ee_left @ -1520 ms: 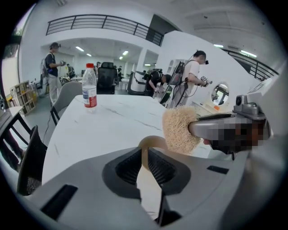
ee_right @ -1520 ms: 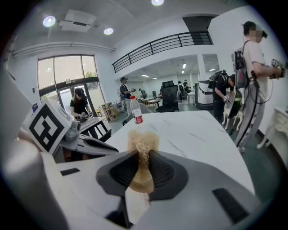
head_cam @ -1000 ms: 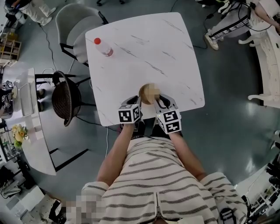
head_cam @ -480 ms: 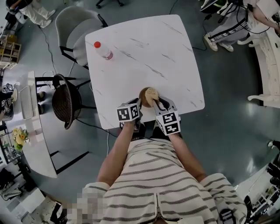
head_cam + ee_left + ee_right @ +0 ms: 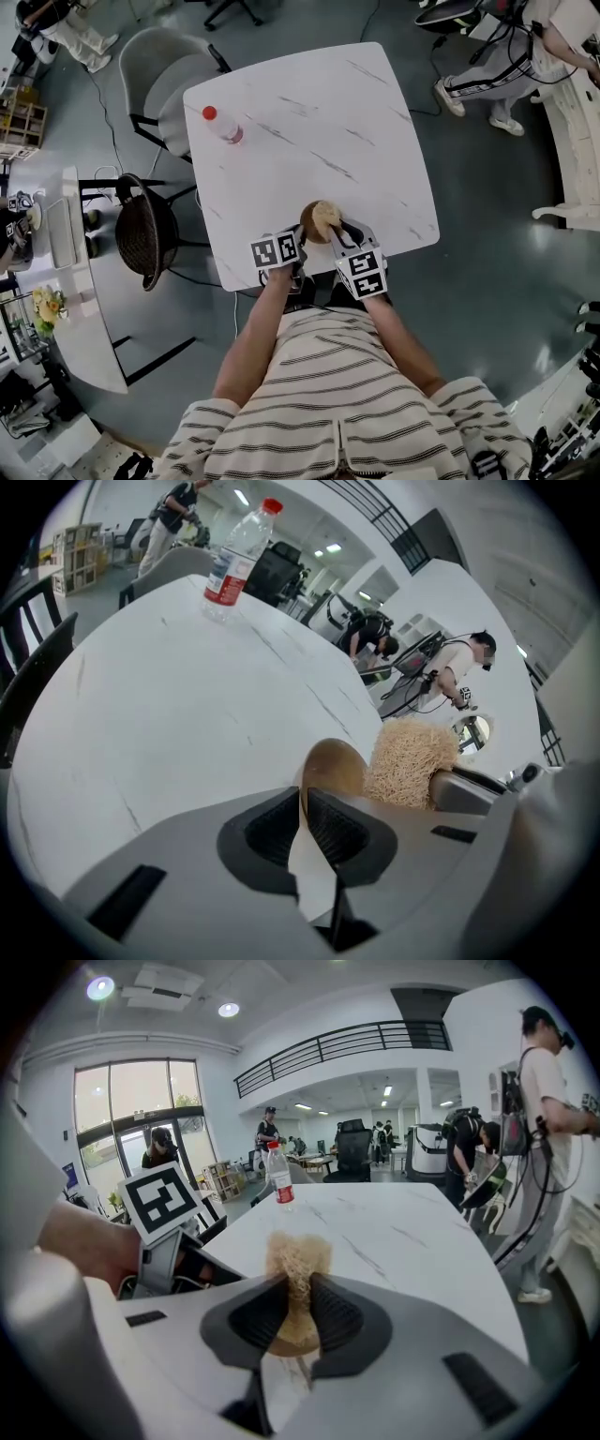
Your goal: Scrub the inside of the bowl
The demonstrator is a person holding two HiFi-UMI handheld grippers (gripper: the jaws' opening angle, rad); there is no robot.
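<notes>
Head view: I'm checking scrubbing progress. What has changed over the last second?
Nothing clearly moved; the picture only drifted with the head camera. The left gripper stays shut on the bowl rim and the right gripper holds the scrubber at the bowl, by the table near edge. The bottle stands where it was.

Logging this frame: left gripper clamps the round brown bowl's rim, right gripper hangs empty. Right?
No: the right gripper is shut on a tan fibrous scrubber, as the right gripper view shows. The left gripper does clamp the round brown bowl by its rim.
</notes>
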